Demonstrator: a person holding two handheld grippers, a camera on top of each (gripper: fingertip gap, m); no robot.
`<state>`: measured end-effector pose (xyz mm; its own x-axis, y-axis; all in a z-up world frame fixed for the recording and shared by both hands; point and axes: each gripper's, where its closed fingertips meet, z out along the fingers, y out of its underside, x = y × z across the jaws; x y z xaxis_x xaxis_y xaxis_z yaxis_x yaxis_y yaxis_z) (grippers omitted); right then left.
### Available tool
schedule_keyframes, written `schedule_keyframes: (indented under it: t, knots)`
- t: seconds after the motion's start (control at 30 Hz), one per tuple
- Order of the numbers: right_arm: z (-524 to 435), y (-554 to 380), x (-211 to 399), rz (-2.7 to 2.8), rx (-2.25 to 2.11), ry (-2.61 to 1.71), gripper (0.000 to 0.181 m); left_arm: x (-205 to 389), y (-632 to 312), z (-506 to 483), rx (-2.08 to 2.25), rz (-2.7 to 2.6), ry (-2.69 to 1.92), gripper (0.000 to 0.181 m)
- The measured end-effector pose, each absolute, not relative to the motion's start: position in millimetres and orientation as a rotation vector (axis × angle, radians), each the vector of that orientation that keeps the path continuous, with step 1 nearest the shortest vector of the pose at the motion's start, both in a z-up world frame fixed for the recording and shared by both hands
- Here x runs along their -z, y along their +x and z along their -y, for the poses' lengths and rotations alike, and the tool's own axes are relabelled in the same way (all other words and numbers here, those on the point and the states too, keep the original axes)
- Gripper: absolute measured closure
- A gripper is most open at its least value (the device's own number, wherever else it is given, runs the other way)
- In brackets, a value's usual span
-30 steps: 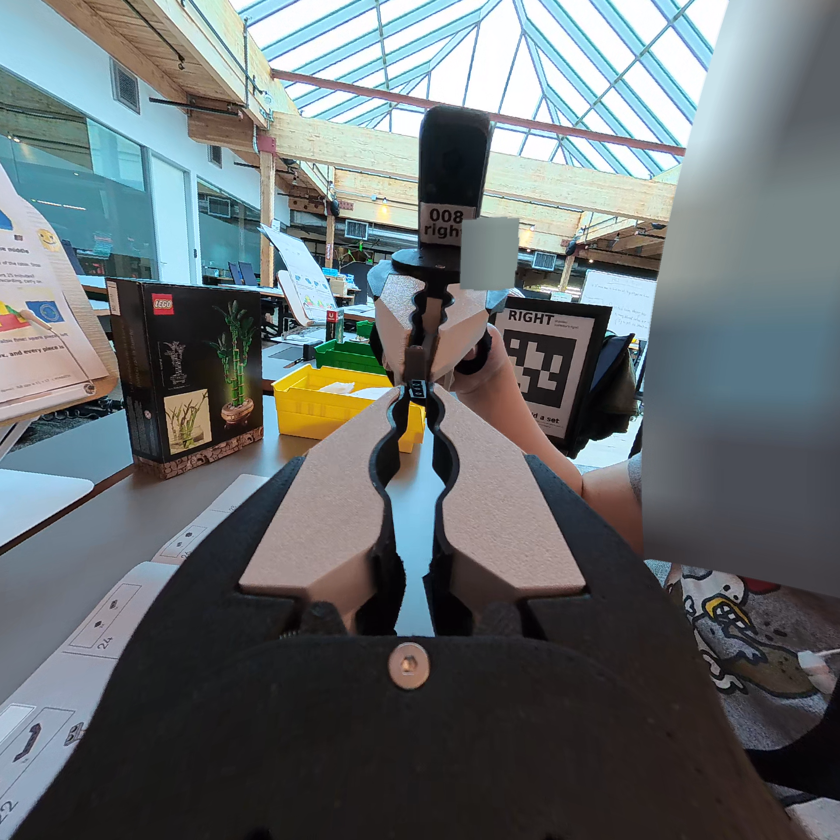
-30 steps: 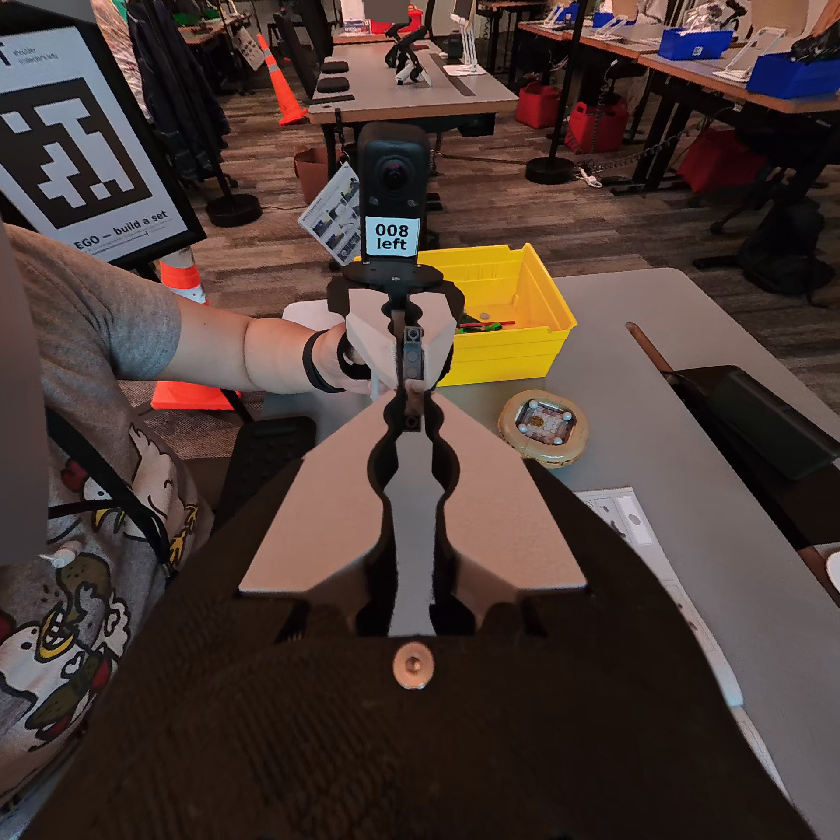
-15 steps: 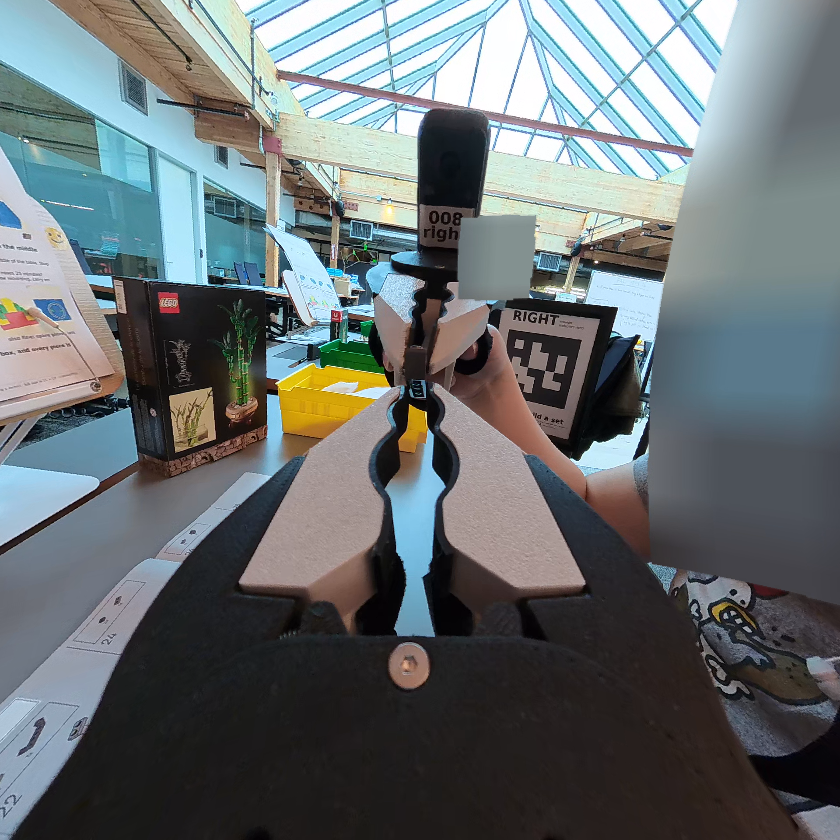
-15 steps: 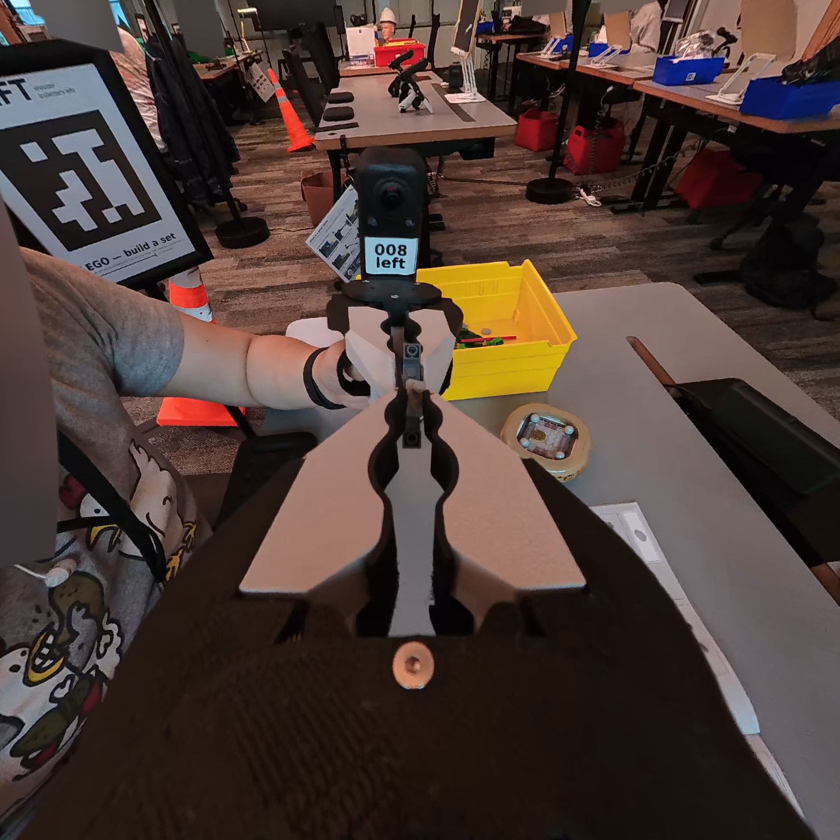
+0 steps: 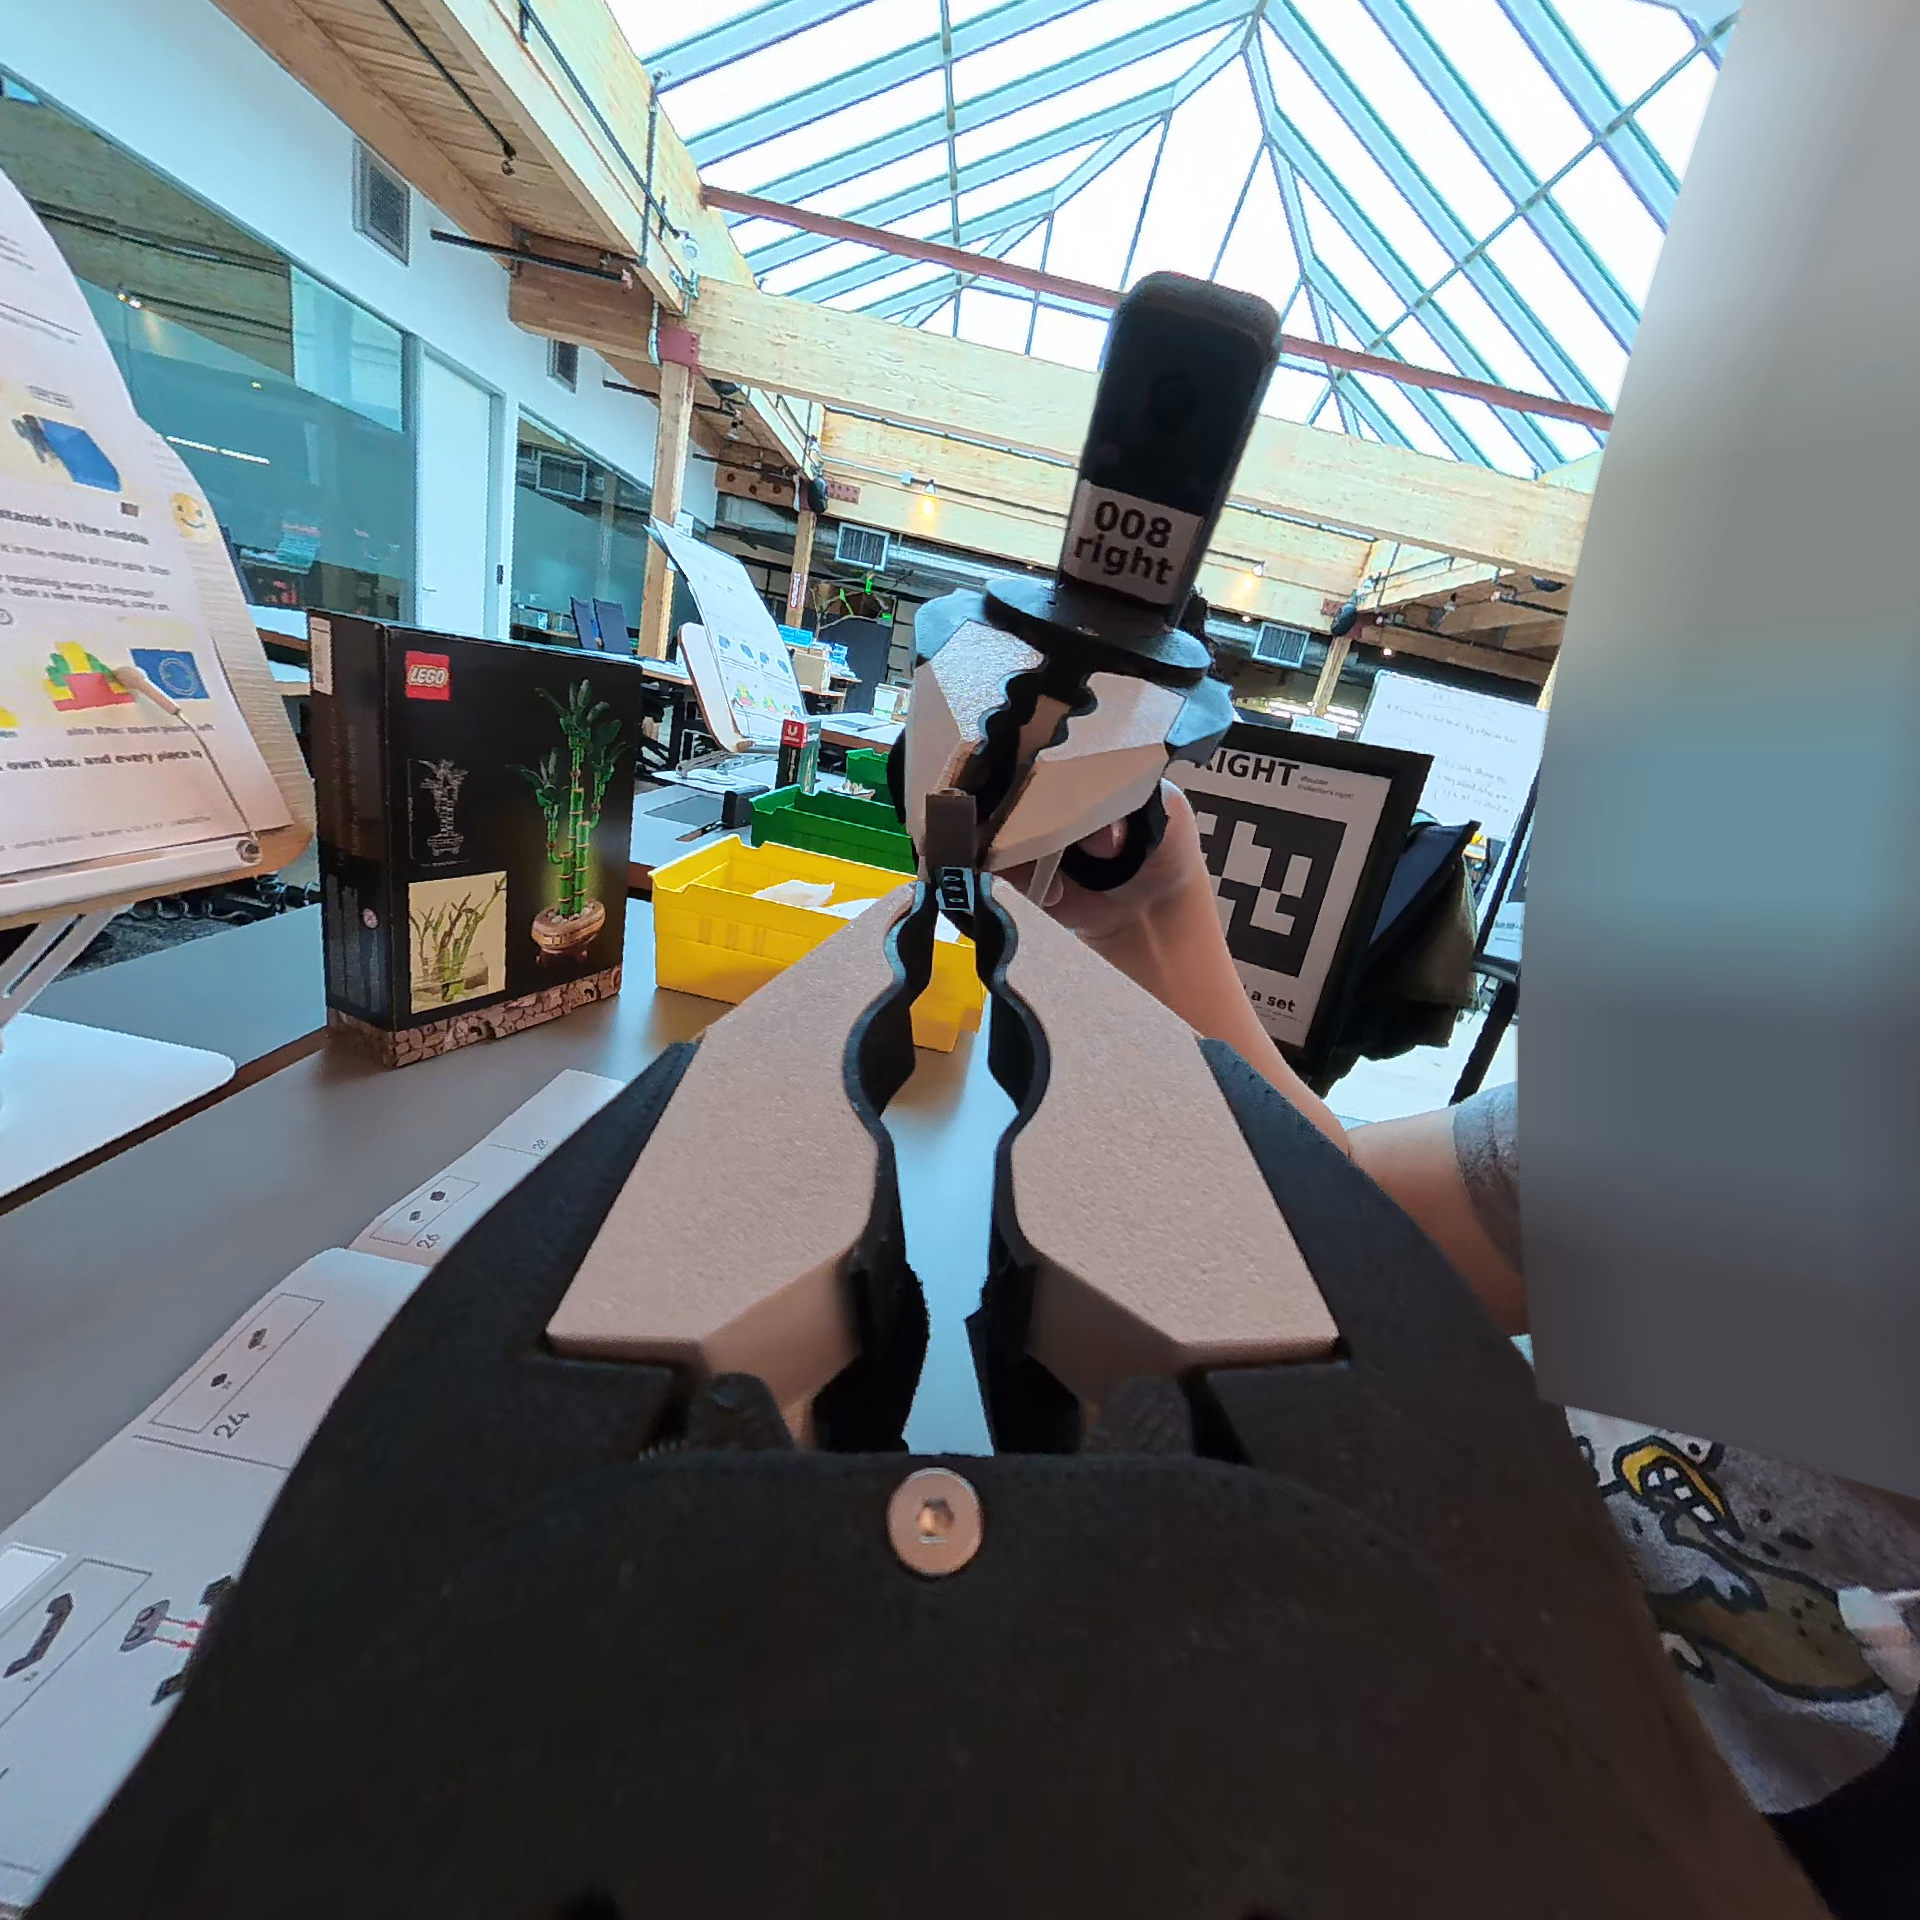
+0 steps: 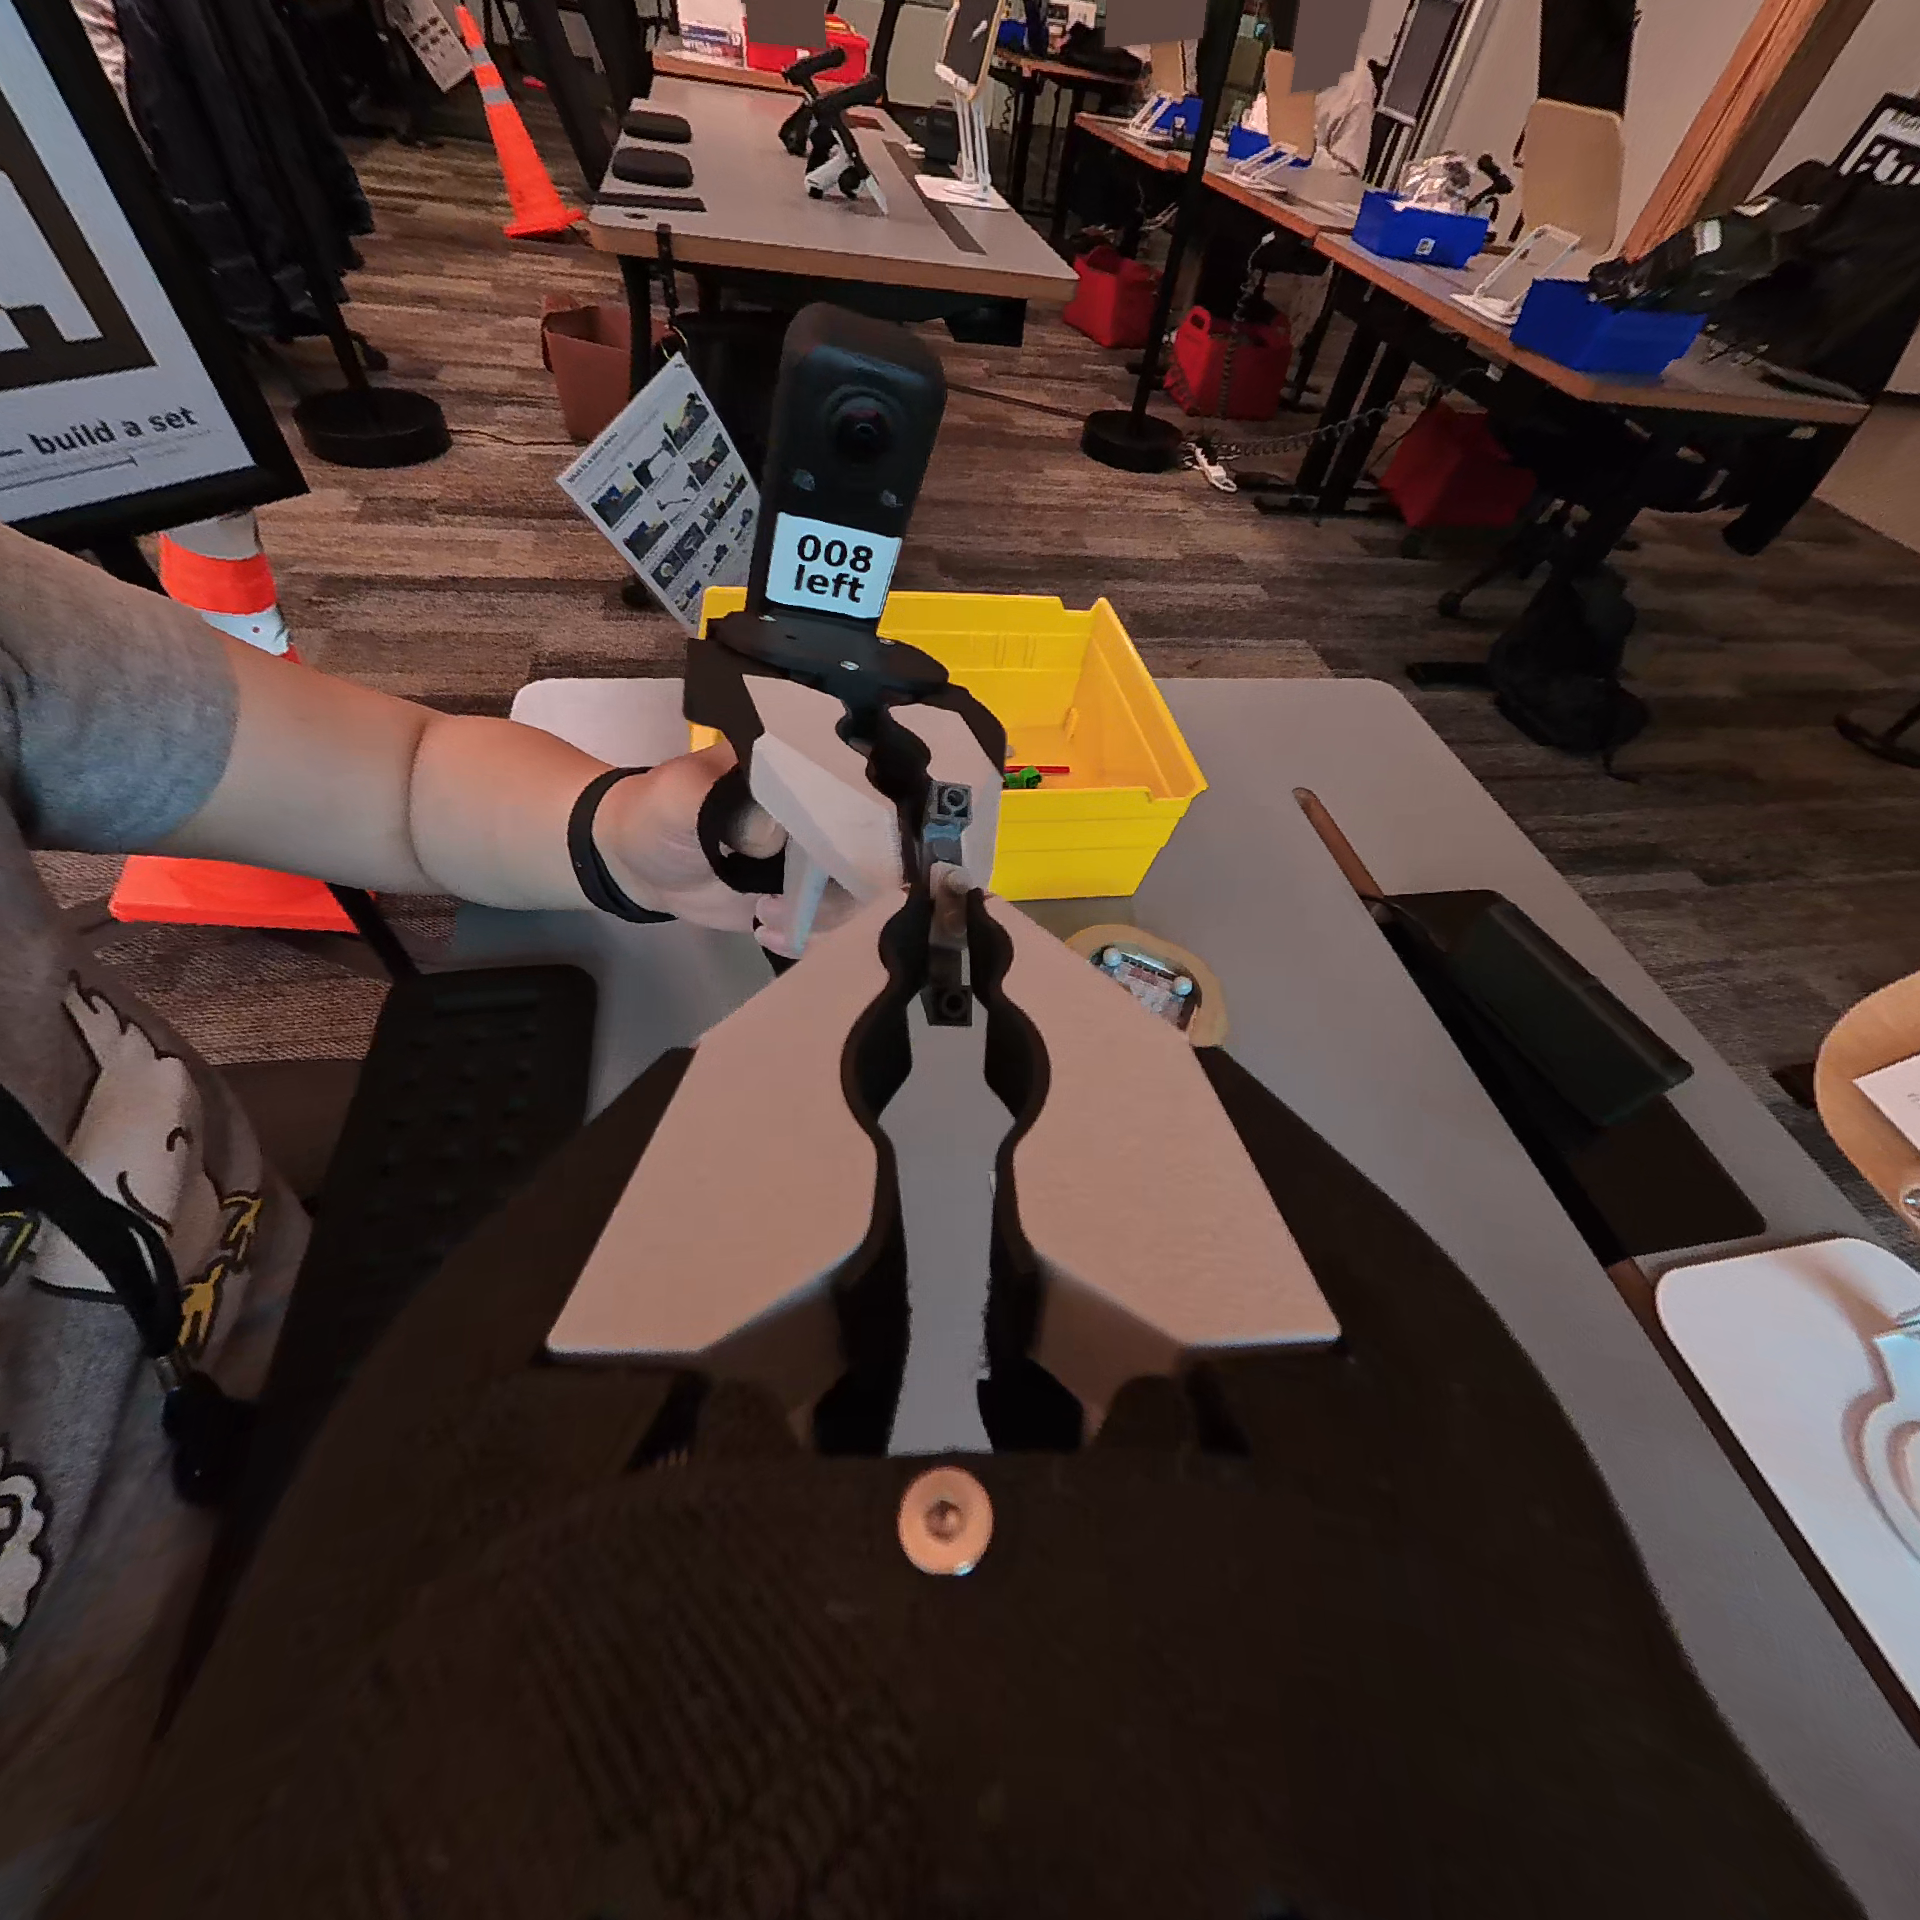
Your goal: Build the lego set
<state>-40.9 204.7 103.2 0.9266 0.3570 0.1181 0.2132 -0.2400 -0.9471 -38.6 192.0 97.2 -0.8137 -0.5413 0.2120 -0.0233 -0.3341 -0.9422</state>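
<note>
Both grippers are raised above the grey table (image 6: 1299,904) and meet tip to tip. My left gripper (image 5: 955,900) is shut on a small dark grey lego piece (image 5: 956,883). In the right wrist view the left gripper (image 6: 928,868) faces me with that grey piece (image 6: 951,819) between its fingers. My right gripper (image 6: 948,910) is shut on a narrow brown lego piece (image 6: 948,951). In the left wrist view the right gripper (image 5: 985,826) is tilted, and its brown piece (image 5: 951,819) touches the top of the grey one.
A yellow bin (image 6: 1091,821) with a few loose parts and a round tan lego base (image 6: 1195,1003) sit on the table. The lego box (image 5: 478,831), a second yellow bin (image 5: 727,925), a green bin (image 5: 810,821) and instruction sheets (image 5: 260,1351) lie to the left. A dark case (image 6: 1517,987) lies at the right. Less than 4 cm separates the two grippers' tips.
Both grippers have tilted against each other while staying tip to tip. The brown piece now sits off to one side against the grey piece. Both stay shut.
</note>
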Motion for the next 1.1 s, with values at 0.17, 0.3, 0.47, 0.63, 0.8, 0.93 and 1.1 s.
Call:
schedule_keyframes:
  t: [0.17, 0.3, 0.47, 0.63, 0.8, 0.93, 1.1]
  knots:
    - [-204.8, -41.3, -102.4, 0.471, -0.073, -1.819, 0.175, -98.0, -38.8, -193.0, 2.232, -1.57, -0.745, 0.176]
    - [-204.2, -43.3, -102.6, 0.515, -0.02, -1.808, 0.172, -98.9, -38.8, -193.7, 2.245, -1.561, -0.755, 0.176]
    - [-204.5, -44.2, -101.9, 0.551, 0.05, -1.804, 0.169, -99.3, -38.8, -194.1, 2.259, -1.557, -0.762, 0.176]
    - [-205.1, -44.2, -100.1, 0.624, 0.216, -1.799, 0.166, -99.4, -38.1, -194.9, 2.287, -1.545, -0.791, 0.176]
    - [-209.5, -42.7, -100.0, 0.655, 0.376, -1.789, 0.164, -100.7, -37.0, -199.0, 2.322, -1.518, -0.828, 0.176]
    - [-212.9, -41.8, -101.3, 0.664, 0.454, -1.77, 0.165, -102.1, -36.4, -202.2, 2.363, -1.495, -0.859, 0.176]
    - [-215.8, -40.8, -102.5, 0.674, 0.534, -1.75, 0.166, -103.4, -36.0, -204.9, 2.414, -1.474, -0.892, 0.177]
